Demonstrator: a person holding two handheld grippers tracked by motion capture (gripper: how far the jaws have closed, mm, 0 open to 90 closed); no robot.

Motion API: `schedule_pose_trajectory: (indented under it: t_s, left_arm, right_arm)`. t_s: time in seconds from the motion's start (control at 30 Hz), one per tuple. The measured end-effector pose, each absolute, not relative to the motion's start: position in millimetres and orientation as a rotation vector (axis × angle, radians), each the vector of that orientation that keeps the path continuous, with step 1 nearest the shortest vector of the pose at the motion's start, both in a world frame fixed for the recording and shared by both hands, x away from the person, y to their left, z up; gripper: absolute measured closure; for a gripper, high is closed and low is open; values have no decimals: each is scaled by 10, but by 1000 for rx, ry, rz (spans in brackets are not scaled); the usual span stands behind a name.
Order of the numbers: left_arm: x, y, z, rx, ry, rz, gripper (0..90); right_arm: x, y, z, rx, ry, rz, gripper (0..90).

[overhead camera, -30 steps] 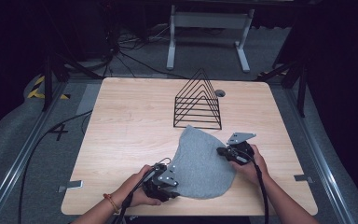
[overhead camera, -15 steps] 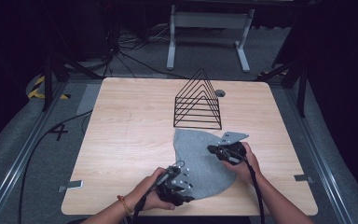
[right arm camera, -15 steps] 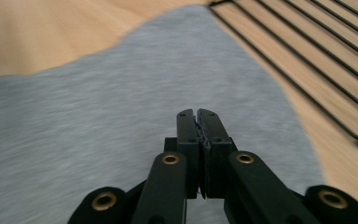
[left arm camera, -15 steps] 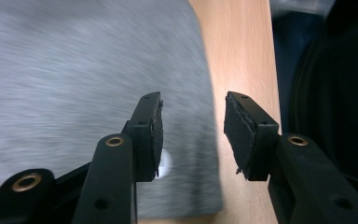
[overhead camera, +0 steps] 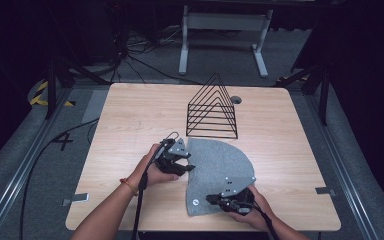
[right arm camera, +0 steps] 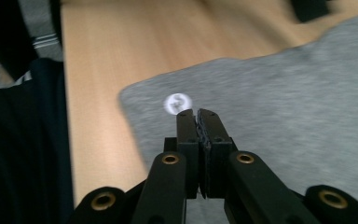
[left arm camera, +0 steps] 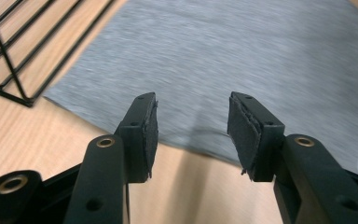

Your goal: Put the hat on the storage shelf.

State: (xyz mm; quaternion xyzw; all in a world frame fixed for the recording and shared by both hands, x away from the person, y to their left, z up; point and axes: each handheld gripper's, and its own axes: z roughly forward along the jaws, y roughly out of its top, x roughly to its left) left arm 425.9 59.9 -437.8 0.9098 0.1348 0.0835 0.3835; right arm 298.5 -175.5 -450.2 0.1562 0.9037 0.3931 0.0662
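Flat grey felt fan-shaped cloth (overhead camera: 217, 175) is lying in front of the black wire rack (overhead camera: 211, 107), long axis running rack-to-near-edge; left gripper (overhead camera: 190, 167) opening, empty, at its left edge; right gripper (overhead camera: 209, 199) closed empty above its near corner.

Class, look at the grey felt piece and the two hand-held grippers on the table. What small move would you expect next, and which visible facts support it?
Probably the left hand-held gripper eases forward onto the edge of the grey felt piece and closes. Its jaws have just been opening, nothing lies between them, and the felt edge sits just ahead. The right hand-held gripper is shut over the felt's near corner.
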Motion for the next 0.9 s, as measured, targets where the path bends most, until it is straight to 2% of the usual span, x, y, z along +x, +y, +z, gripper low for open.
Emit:
schedule_pose_trajectory:
  t_s: [0.2, 0.37, 0.57, 0.9]
  left_arm:
    - [4555, 450, -4545, 2346, 415, 248, 549]
    - [4594, 463, -4614, 2372, 423, 214, 569]
    - [4388, 589, -4585, 2416, 426, 194, 571]
    - [3708, 751, -4597, 2415, 377, 87, 576]
  right_arm:
    - [2916, -1687, -4611, 440, 2790, 1126, 881]
    - [2943, -1838, -4604, 490, 2787, 1103, 882]
    - [2991, -2091, -4587, 541, 2771, 1079, 880]
    - [3176, -2556, -4545, 699, 2658, 975, 860]
